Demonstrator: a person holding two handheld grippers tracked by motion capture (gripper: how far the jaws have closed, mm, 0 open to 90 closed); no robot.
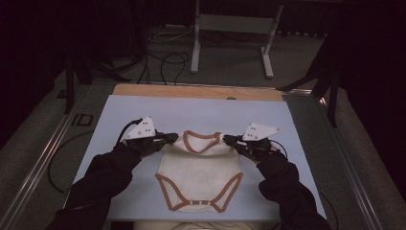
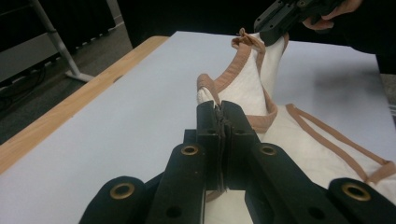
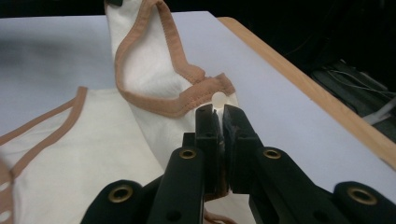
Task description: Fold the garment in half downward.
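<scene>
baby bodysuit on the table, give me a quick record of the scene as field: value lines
item: white baby bodysuit with tan trim, snaps at the crotch
surface: pale blue mat on a wooden table
left gripper: shut on the bodysuit's shoulder
right gripper: shut on the other shoulder
garment state: shoulders raised off the mat, neckline sagging between the grippers, lower half lying flat
fingers: pressed together on the trim in both gripper views
background: dark floor with cables, grey stand
</scene>
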